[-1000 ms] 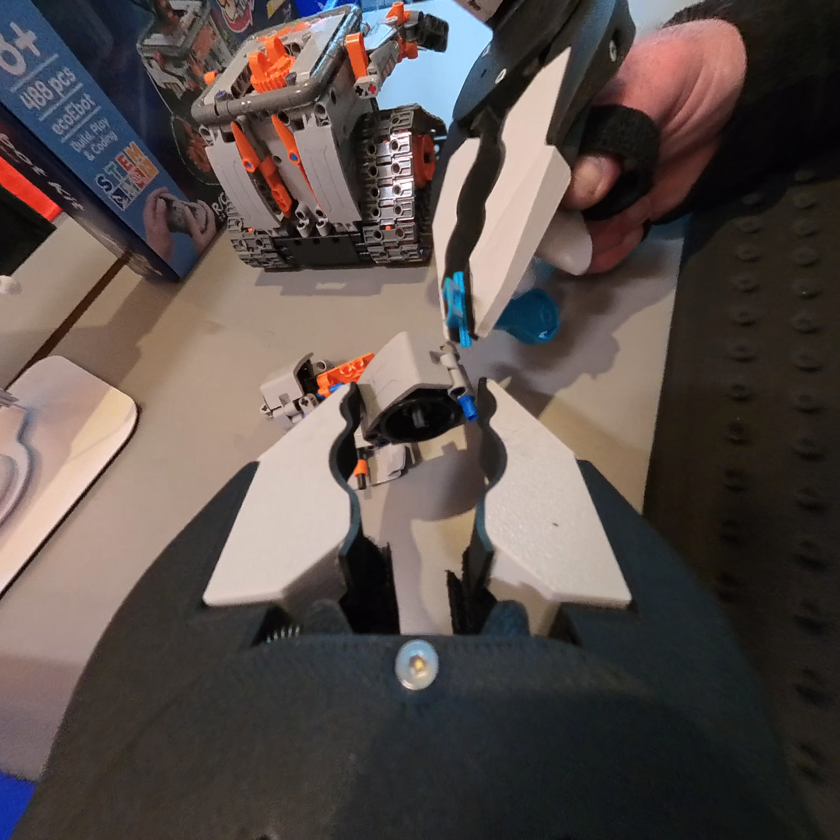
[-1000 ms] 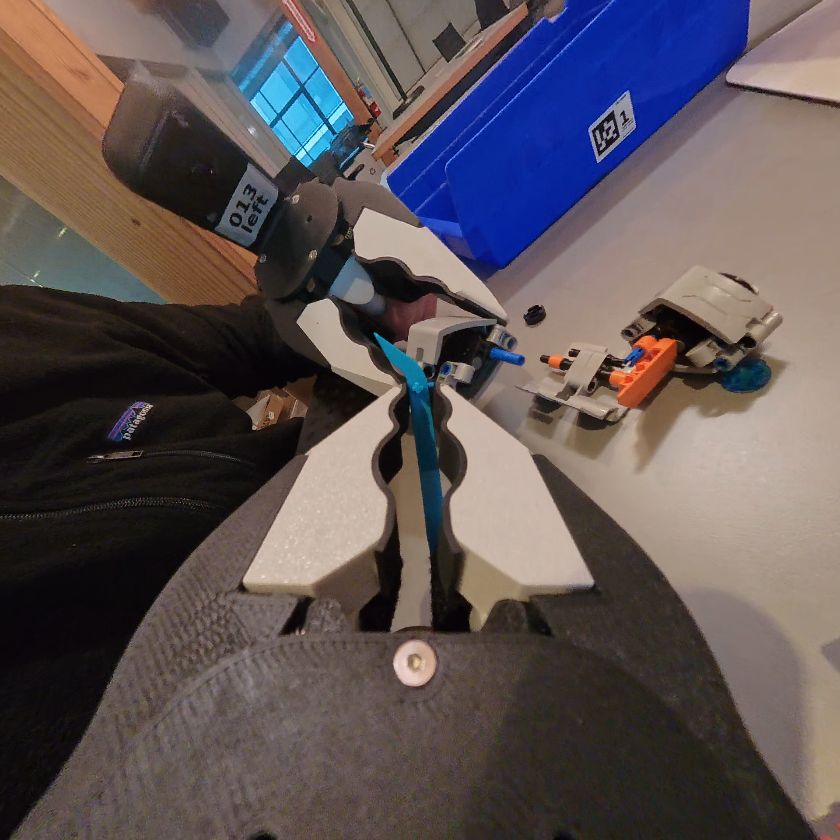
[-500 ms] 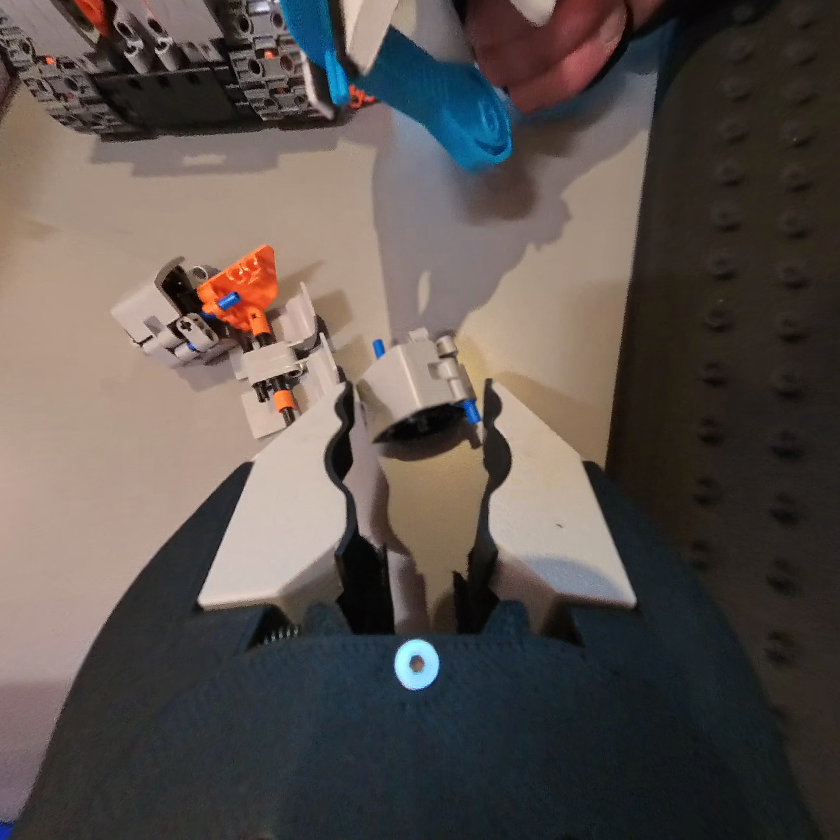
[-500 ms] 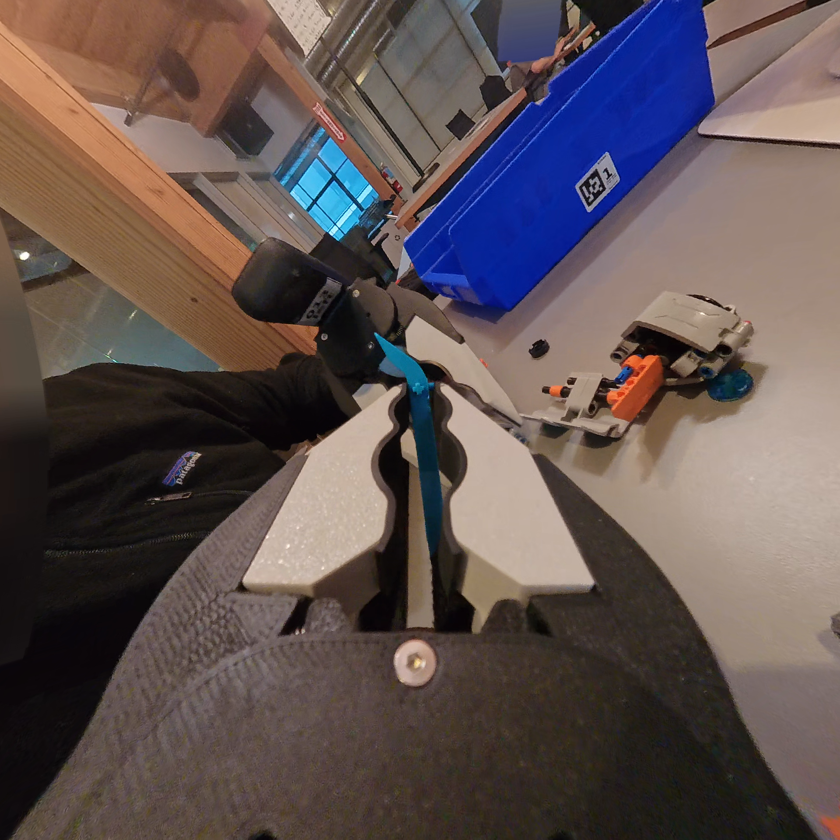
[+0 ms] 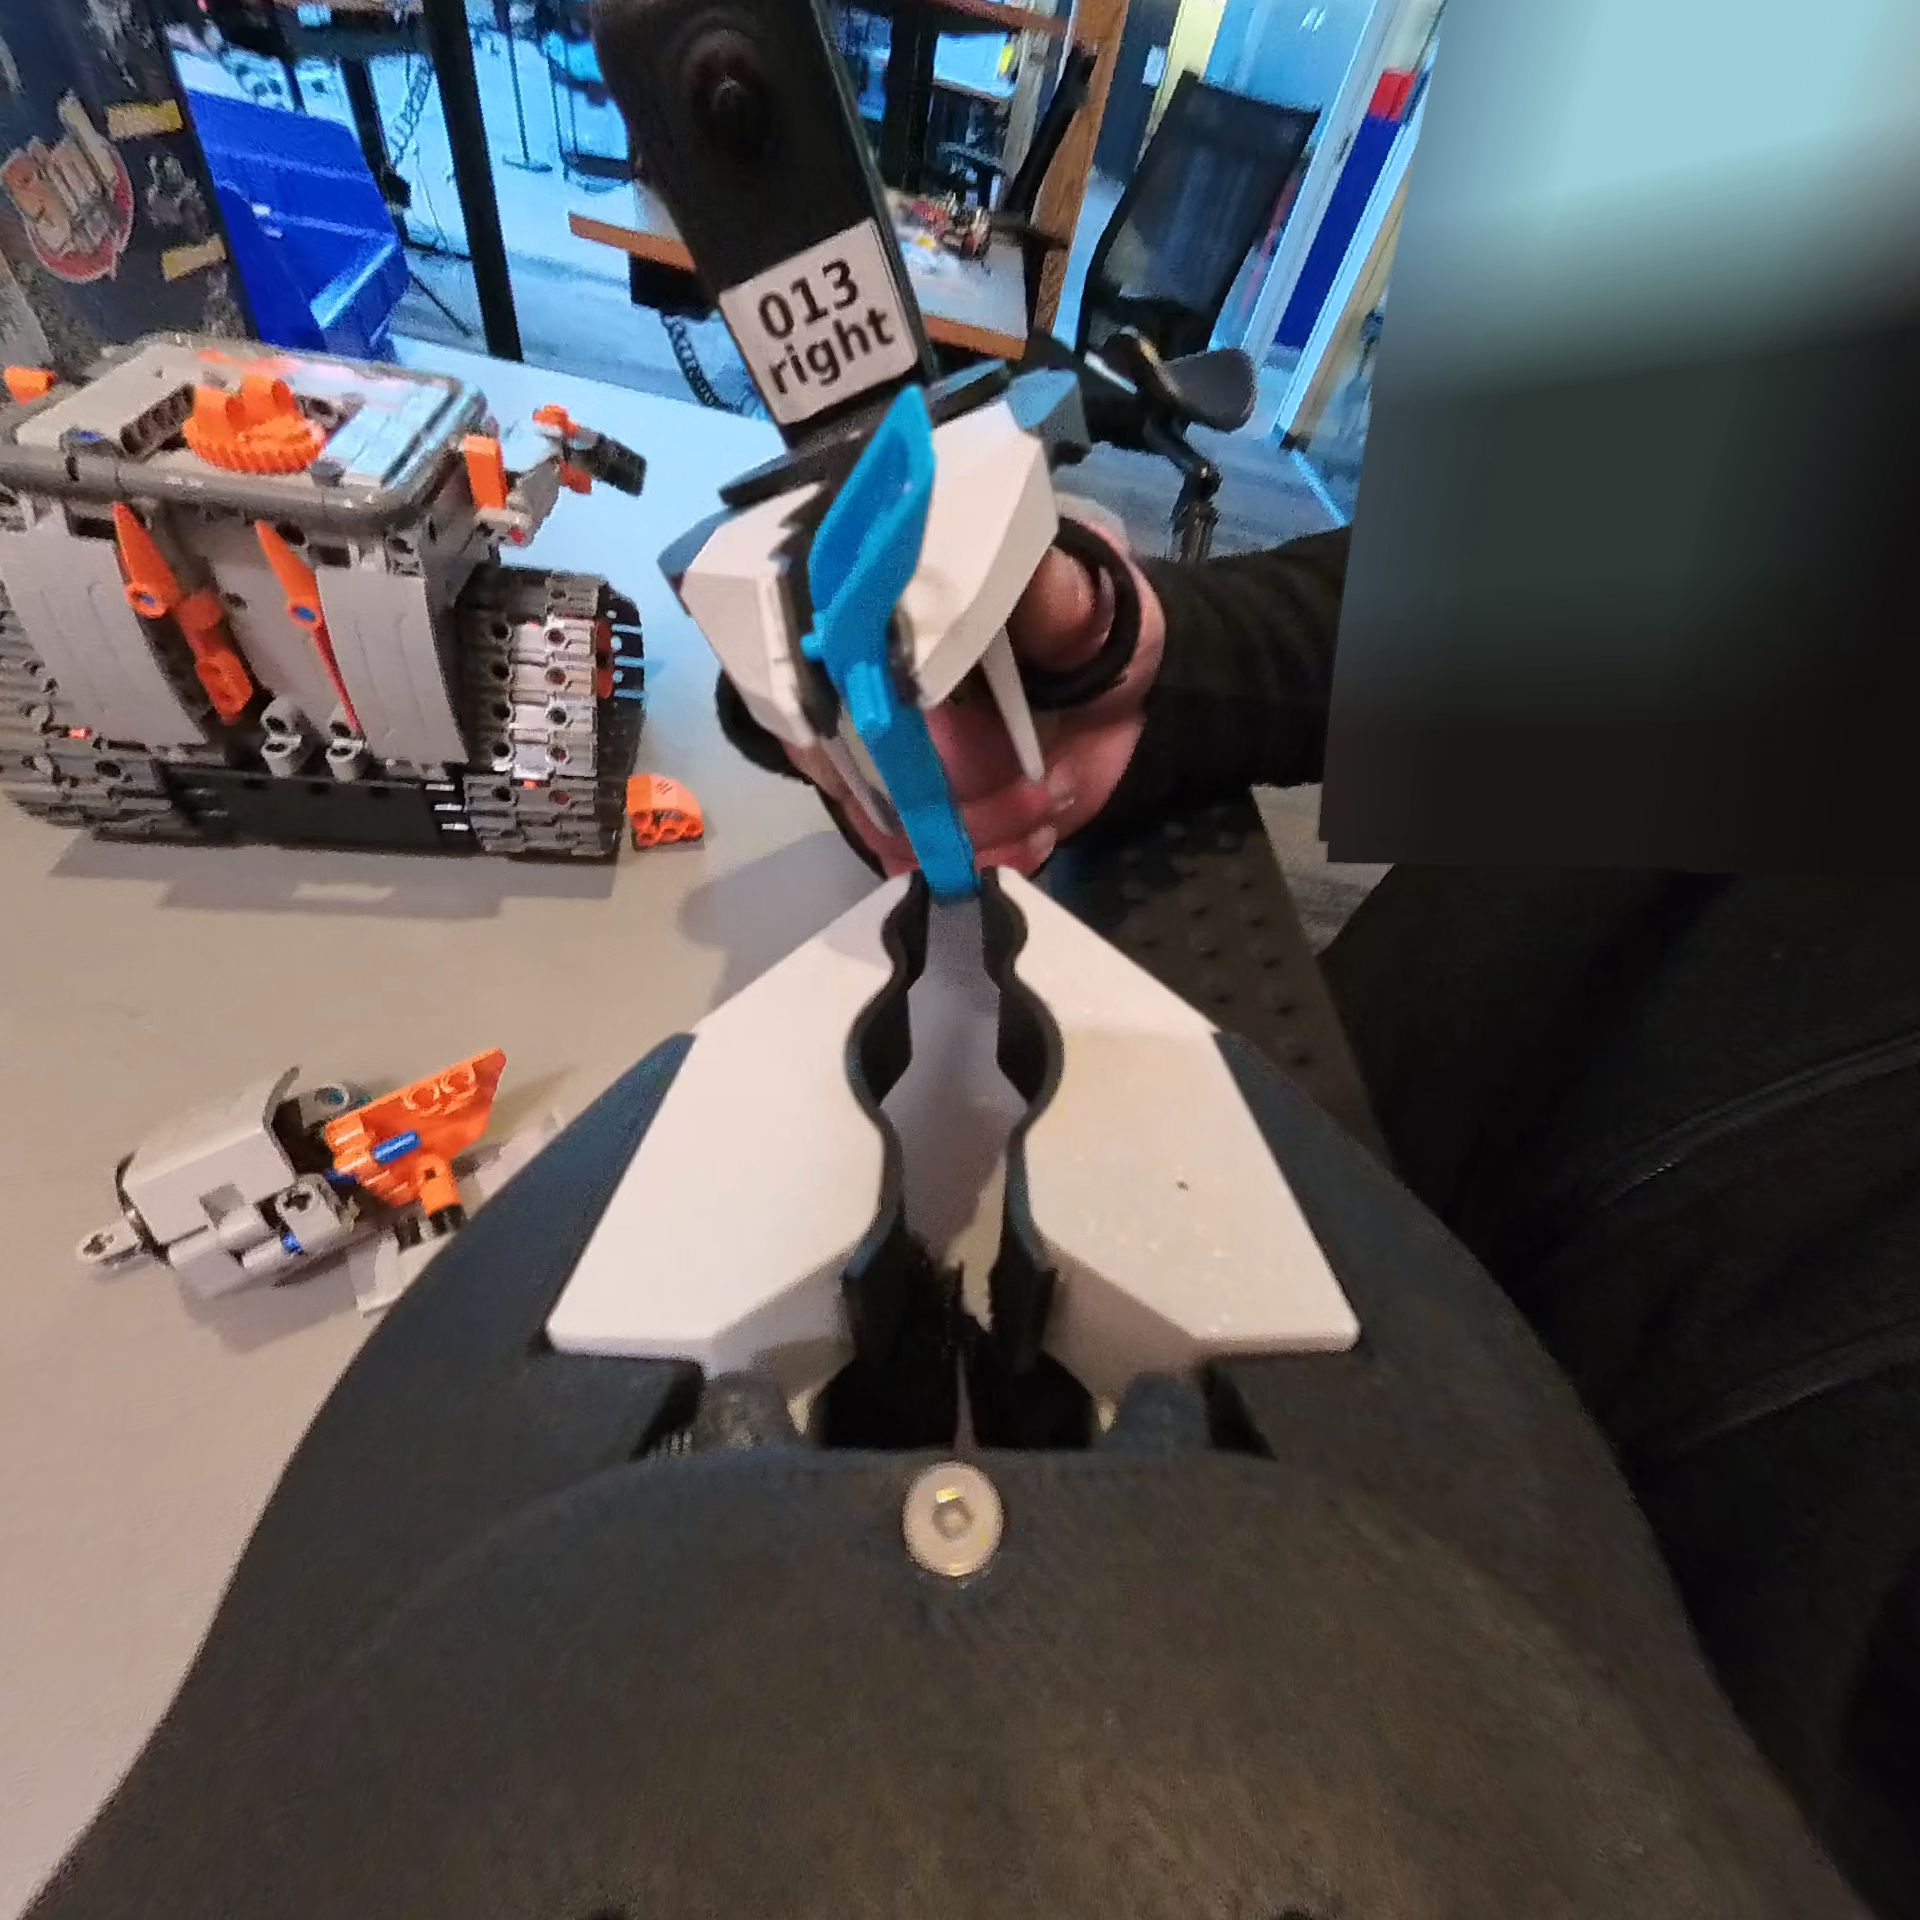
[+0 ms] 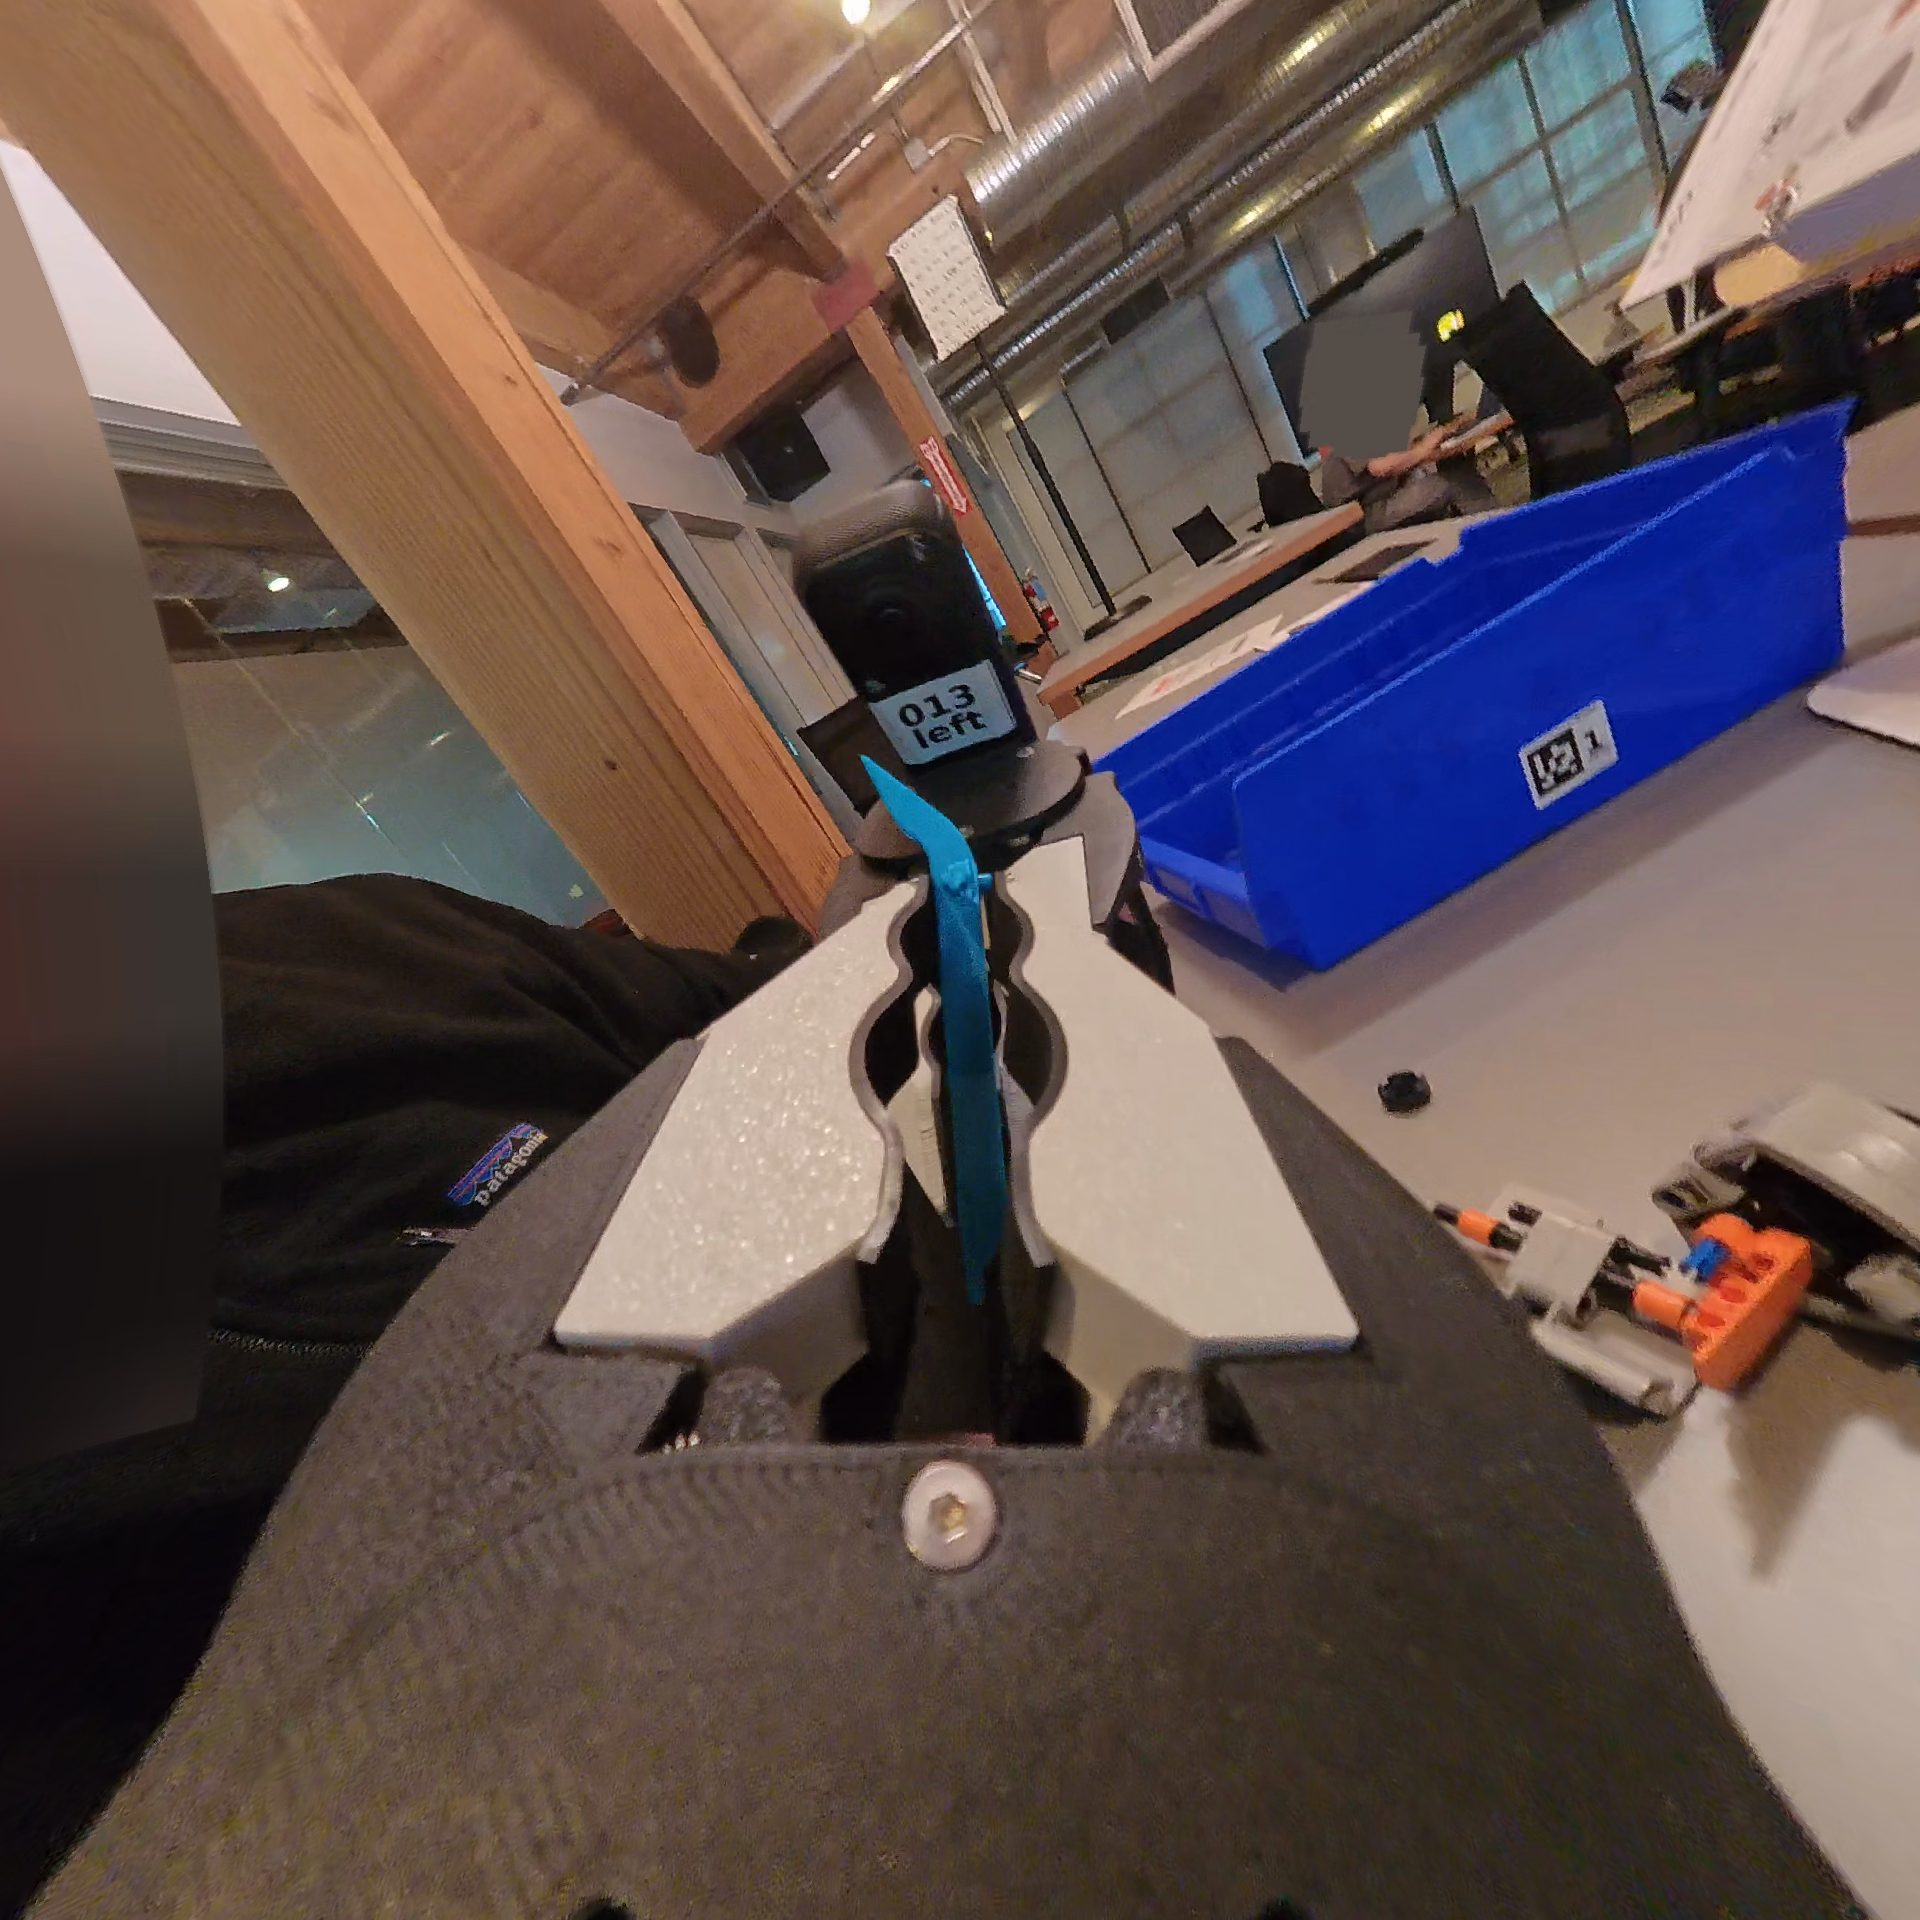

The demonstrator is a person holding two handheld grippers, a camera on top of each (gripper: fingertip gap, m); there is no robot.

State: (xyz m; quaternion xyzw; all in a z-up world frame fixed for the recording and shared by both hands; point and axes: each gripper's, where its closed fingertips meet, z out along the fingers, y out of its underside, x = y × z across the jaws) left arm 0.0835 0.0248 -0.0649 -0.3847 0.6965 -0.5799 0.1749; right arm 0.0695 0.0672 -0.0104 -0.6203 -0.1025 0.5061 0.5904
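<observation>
My right gripper (image 6: 956, 904) is clamped on a thin, flat blue plastic prying tool (image 6: 971, 1091), the blade running lengthwise between the two pale grey fingers (image 6: 769, 1132) with its pointed end poking out past the tips. Seen from the left wrist camera, that same right gripper (image 5: 862, 665) hangs above and just beyond my left gripper (image 5: 951, 904), and the blue tool (image 5: 883, 634) reaches down until its rounded lower end sits right at the left fingertips (image 5: 821, 977). The left jaws are nearly together and I cannot tell whether they pinch that end or merely touch it. I judge the tool light, stiff along its length but springy across the flat, and smooth enough to slip, so the broad middle of the blade looks the safest place to grip, flat faces against the pads. Taking the tool as my landmark: to its left on the grey table (image 5: 312, 966) lies a small grey and orange brick sub-assembly (image 5: 301, 1174), well apart from it; farther left and behind stands a large grey tracked brick vehicle with orange parts (image 5: 301, 613), with a loose orange brick piece (image 5: 665, 810) just beside its track. In the right wrist view, a blue plastic bin (image 6: 1507, 727) stands beyond and to the right of the tool, and a tiny black round piece (image 6: 1405, 1091) lies on the table between bin and sub-assembly (image 6: 1662, 1268).
</observation>
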